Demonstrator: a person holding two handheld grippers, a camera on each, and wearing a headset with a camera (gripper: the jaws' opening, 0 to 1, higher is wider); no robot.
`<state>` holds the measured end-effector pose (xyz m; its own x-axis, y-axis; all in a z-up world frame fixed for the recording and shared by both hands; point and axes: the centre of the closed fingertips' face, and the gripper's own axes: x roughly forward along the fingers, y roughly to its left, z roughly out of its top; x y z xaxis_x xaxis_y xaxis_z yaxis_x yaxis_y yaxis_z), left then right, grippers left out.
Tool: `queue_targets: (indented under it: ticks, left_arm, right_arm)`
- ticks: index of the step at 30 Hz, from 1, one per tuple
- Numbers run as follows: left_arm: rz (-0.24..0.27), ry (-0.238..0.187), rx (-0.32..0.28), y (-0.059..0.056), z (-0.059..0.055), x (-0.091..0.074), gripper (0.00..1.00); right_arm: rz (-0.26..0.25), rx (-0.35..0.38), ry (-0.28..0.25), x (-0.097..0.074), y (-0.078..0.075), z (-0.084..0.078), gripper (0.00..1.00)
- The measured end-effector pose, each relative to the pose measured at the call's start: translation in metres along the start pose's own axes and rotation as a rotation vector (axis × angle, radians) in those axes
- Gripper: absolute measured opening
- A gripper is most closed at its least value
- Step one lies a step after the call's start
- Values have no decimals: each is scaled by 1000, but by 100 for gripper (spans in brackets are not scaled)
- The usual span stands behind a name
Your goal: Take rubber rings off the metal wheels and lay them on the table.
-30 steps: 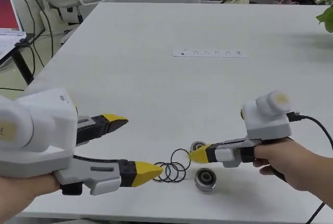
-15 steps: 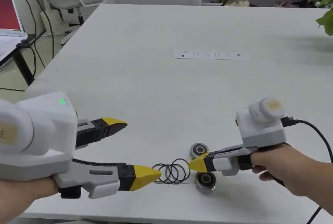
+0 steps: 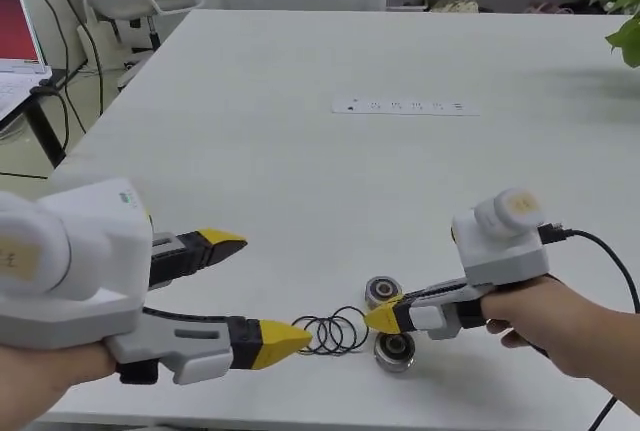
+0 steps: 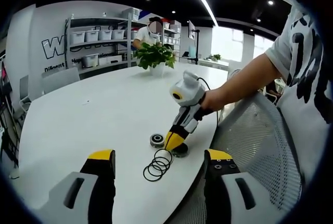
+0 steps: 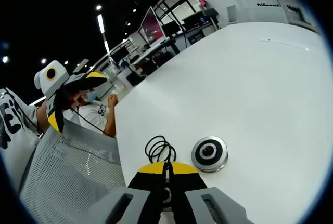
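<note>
Right claw (image 3: 378,319) pressed together by metal wheels (image 3: 394,349), rubber rings (image 3: 332,333) beside spread left claw (image 3: 272,287)

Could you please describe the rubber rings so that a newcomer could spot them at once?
On the white table, look near the front edge, between the yellow tips of the left hand-held gripper and the right hand-held gripper. The rubber rings lie there, just left of two metal wheels. Unlike those thick shiny discs, they are thin black loops overlapping flat on the tabletop.
</note>
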<state>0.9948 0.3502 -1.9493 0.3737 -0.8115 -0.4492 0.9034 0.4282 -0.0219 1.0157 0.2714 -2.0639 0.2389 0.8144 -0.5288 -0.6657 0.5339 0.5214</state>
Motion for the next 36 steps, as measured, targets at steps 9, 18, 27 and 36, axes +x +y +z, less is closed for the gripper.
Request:
queue_targets:
  ticks: [9,18,27,36]
  left_arm:
    - [-1,11,-3,0,-4,-1,67]
    - [-5,11,-5,-2,-3,0,67]
    - [-4,13,0,-1,-2,-1,67]
    - [-9,10,6,-1,1,0,67]
  right_arm:
    - [-12,-23,10,-1,-2,-1,4]
    - [-5,-40,-5,-9,3,3,5]
    - [-18,-54,-51,-24,4,14,12]
    - [-48,-104,-133,-47,10,32,26]
